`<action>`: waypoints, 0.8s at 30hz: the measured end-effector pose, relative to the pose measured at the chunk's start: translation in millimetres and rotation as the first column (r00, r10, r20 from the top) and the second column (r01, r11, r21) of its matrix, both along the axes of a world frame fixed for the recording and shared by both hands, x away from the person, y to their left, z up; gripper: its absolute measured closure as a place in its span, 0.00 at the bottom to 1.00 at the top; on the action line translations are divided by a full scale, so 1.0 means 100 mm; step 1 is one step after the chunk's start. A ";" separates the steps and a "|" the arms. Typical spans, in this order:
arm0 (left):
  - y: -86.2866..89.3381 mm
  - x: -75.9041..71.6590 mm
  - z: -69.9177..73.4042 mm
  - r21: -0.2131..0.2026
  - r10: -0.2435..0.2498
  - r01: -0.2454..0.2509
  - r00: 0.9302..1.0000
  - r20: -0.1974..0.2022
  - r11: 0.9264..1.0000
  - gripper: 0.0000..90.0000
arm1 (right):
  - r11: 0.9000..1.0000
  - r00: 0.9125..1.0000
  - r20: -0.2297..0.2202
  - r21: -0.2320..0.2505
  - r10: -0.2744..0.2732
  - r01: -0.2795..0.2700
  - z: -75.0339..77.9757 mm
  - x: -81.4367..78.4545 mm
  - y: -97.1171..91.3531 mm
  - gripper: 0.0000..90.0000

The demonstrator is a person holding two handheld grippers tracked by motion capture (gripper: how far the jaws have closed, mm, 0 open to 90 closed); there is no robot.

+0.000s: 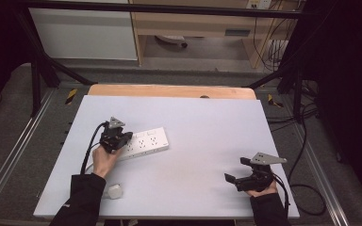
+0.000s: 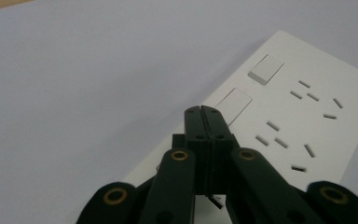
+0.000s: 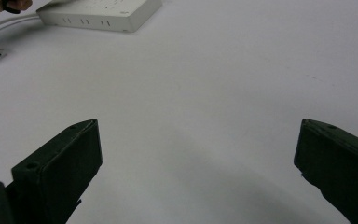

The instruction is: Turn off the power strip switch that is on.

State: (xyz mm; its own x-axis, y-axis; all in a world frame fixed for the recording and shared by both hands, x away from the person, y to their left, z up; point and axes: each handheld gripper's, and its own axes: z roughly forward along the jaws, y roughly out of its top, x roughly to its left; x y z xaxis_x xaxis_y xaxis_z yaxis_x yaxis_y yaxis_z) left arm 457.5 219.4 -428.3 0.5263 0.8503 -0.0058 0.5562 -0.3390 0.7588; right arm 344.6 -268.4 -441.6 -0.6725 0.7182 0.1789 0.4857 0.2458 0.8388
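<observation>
High view: my left tongs pinched closed, empty, over power strip; right tongs spread wide, empty. Strip looks rigid, light, slick plastic; I'd grip long edges.

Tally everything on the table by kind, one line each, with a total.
Power strip: 1
Plug on the strip's cable: 1
Grippers: 2, the left gripper and the right gripper
Total: 4

Even, soft overhead light leaves the worktop bright and the room's edges nearly black. Shadows are faint and diffuse. All three pictures are soft and low in detail; the nearest tongs blur slightly.
</observation>
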 end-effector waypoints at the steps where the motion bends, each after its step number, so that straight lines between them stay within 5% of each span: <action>1: 0.00 0.00 0.00 0.000 -0.001 0.001 1.000 0.001 1.000 1.00 | 1.000 1.000 0.000 0.000 0.001 -0.001 0.00 0.00 0.00 0.02; 24: -0.02 -0.01 -0.02 0.000 0.001 -0.001 1.000 0.010 1.000 1.00 | 1.000 1.000 -0.001 0.001 0.001 -0.001 0.00 0.00 0.00 0.01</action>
